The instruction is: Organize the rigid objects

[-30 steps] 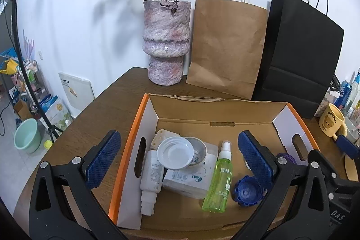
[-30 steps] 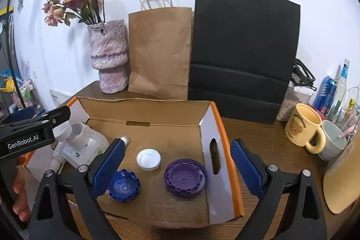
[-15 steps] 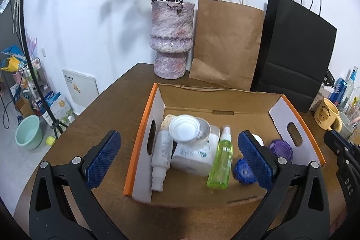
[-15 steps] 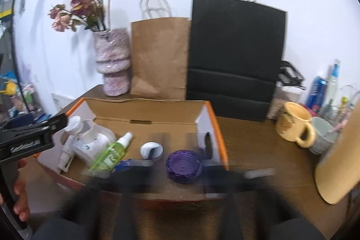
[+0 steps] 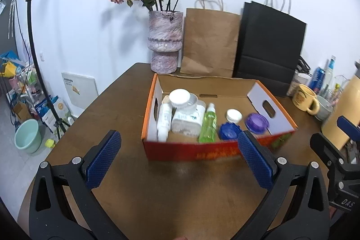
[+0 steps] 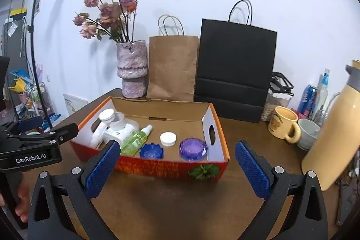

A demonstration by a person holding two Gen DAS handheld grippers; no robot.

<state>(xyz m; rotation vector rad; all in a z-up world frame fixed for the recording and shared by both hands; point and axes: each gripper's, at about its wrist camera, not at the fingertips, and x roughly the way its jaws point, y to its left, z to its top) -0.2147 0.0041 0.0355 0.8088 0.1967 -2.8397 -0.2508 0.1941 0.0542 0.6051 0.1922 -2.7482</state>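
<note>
Ahead of both pairs of fingers, your open cardboard box with orange edges and a red front sits on the brown wooden table, and it already holds everything loose that shows. Your left gripper is spread wide and empty, its blue pads short of the red wall. Your right gripper has just been opening; its jaws stand wide with nothing between them.

Count inside the box, left fingers' side first: one white squeeze tube, one white rectangular pack with one white bowl and lid on top, one green spray bottle, one blue scalloped cap, one small white cap, one purple round lid.

My read: packing looks done or nearly so. Whether the yellow mug beyond the right fingers belongs, you cannot tell.
</note>
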